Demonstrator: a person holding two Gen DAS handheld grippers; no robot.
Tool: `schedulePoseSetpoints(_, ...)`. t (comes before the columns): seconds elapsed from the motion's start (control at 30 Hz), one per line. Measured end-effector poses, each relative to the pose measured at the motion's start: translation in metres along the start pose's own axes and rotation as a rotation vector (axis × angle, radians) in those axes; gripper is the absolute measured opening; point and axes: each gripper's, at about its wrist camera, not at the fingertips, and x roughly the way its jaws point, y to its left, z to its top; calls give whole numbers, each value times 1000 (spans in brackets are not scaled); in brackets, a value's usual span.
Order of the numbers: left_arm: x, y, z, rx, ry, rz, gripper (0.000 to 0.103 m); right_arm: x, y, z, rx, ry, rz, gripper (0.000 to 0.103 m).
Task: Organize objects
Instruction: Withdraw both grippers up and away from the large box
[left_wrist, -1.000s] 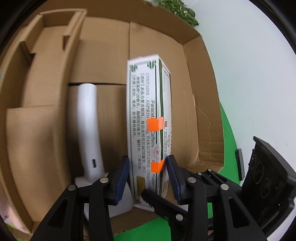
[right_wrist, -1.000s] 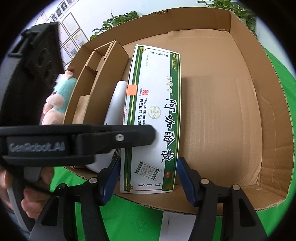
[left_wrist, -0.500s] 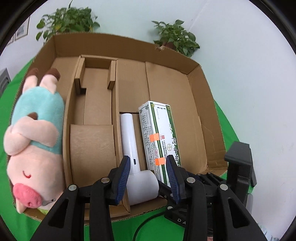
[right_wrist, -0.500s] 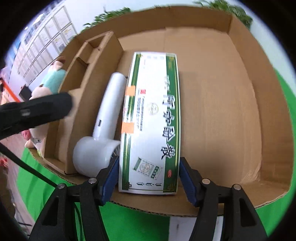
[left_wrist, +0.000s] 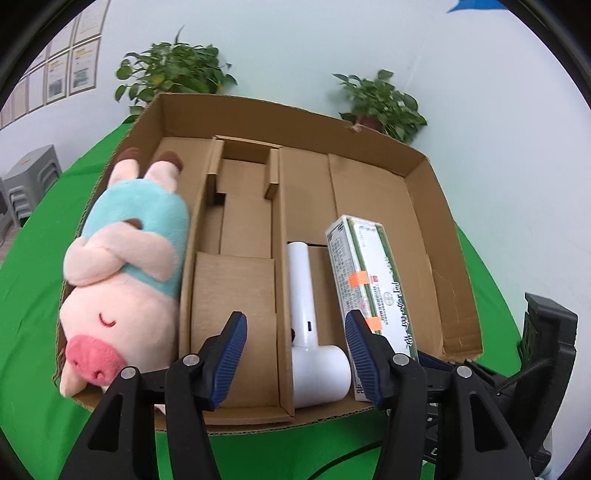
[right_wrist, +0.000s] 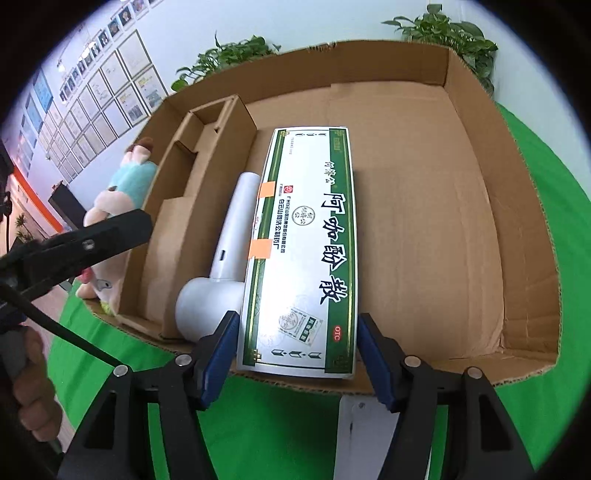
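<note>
Both sets of jaws stand apart and hold nothing. A second ago the left gripper (left_wrist: 293, 354) was clamped on the medicine box (right_wrist: 303, 254), which stood on its narrow side inside the cardboard box (right_wrist: 480, 155); now its blue fingers are spread and it has drawn back above the near edge, wide enough to show the whole tray. The right gripper (right_wrist: 295, 350) straddles the near end of the medicine box, fingers on either side, apparently not pressing it, much as it did a second ago.

The medicine box now lies flat, printed face up, on the floor of the wide right compartment, its near end at the near wall and its left long edge just beside the white hair dryer (left_wrist: 312, 332). The dryer lies along the divider, barrel at the near edge and handle pointing toward the far wall. The plush pig (left_wrist: 122, 273) fills the left channel of the tray, snout toward the near left corner. The middle insert (left_wrist: 236, 280) holds nothing that can be seen.

Release by the left gripper suggests this placement is finished: three things sit in the tray, side by side. The right half of the wide compartment is bare cardboard, so more could go there. Whether anything is left outside on the green cloth (left_wrist: 37, 258) cannot be told from these views.
</note>
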Motion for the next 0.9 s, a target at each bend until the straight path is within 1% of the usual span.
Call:
schedulePoseSetpoints(0.07, -1, 2, -2, -10, -7, 5, 60, 8, 0, 7, 10, 4, 16, 65)
schedulePoseSetpoints(0.1, -2, 2, -3, -11, -9, 5, 60, 7, -5, 3, 18, 7, 21, 66)
schedulePoseSetpoints(0.27, -5, 5, -8, -7, -8, 25, 60, 10, -11, 4, 38, 12, 25, 66)
schedulePoseSetpoints(0.37, -6, 7, -11, -12, -4, 27, 61, 7, -10, -1, 31, 18, 37, 66)
schedulePoseSetpoints(0.5, -7, 8, -12, -18, -6, 27, 60, 8, -7, -1, 25, 27, 24, 68)
schedulePoseSetpoints(0.77, -10, 8, -16, -16, -10, 25, 60, 9, -2, -3, 25, 43, 65, 68)
schedulePoseSetpoints(0.9, -14, 8, -18, -16, -18, 31, 60, 3, -7, -3, 51, 28, 120, 68)
